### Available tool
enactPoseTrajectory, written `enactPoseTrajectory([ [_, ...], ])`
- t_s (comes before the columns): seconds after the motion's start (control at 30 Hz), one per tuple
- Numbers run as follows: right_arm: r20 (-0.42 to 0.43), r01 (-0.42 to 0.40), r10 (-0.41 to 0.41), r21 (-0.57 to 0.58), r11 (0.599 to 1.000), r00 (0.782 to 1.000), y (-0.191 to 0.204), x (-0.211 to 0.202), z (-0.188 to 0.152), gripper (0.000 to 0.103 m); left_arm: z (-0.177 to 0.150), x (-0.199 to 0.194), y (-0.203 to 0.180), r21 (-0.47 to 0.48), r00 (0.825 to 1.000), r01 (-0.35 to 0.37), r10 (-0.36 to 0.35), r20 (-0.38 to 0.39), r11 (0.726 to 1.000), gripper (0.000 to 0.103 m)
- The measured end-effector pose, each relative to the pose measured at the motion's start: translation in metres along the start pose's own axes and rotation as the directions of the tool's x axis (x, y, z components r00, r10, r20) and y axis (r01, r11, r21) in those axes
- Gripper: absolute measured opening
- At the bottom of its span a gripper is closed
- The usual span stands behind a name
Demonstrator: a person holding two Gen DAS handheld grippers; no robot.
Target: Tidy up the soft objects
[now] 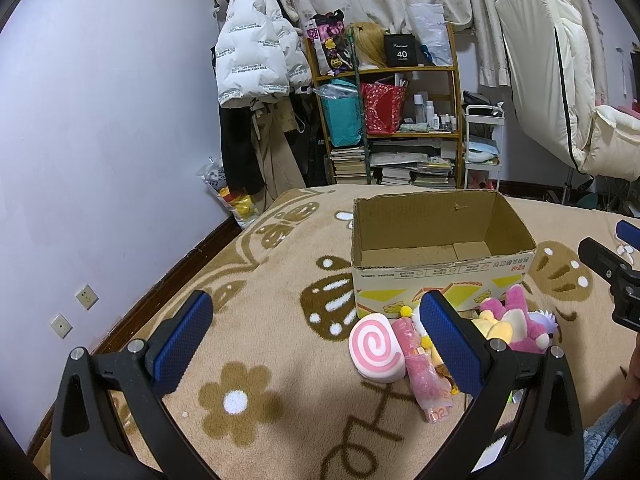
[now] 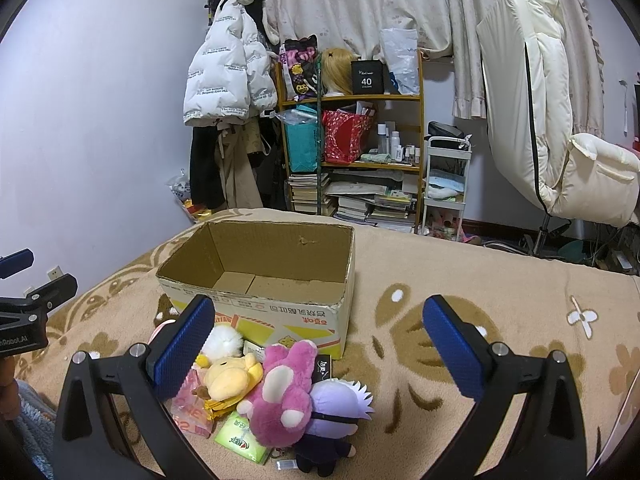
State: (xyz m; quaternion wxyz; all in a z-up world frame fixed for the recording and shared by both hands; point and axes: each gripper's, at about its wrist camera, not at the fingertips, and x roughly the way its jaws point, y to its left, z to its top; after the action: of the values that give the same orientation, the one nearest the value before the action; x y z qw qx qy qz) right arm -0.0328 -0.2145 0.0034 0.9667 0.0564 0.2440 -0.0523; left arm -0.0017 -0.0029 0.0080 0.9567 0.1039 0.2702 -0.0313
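Observation:
An open, empty cardboard box [image 1: 440,276] [image 2: 260,304] stands on the beige blanket. In front of it lies a heap of soft toys: a pink-and-white swirl roll cushion [image 1: 376,348], a pink plush [image 1: 516,324] [image 2: 286,392], a yellow plush [image 1: 494,326] [image 2: 230,378], a purple-haired doll [image 2: 336,404] and a pink wrapped packet [image 1: 424,384]. My left gripper [image 1: 316,340] hovers open just left of the heap, its right pad in front of the toys. My right gripper [image 2: 320,344] hangs open above the heap, with nothing between its fingers.
The blanket [image 2: 460,280] covers a bed. Beyond it stand a cluttered wooden shelf [image 1: 400,120] [image 2: 360,152], hanging coats [image 1: 256,60], a small white cart [image 2: 446,184] and a cream padded chair [image 2: 560,140]. A green packet [image 2: 240,440] lies under the toys.

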Motion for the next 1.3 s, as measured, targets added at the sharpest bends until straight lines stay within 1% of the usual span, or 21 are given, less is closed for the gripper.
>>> enactPoseTrajectory([
  [1.13,-0.001,0.0,0.0,0.0,1.0,1.0,0.0008,0.0019,-0.0007,0.103,-0.0008,0.0003,0.0006,0.003,1.0,-0.002,0.002,-0.001,1.0,0.102],
  [1.3,-0.003,-0.004,0.004,0.0,1.0,1.0,0.0009,0.0018,-0.0004,0.103,-0.0035,0.0075,0.0008,0.027,0.999,-0.025,0.026,-0.031,0.999,0.102],
])
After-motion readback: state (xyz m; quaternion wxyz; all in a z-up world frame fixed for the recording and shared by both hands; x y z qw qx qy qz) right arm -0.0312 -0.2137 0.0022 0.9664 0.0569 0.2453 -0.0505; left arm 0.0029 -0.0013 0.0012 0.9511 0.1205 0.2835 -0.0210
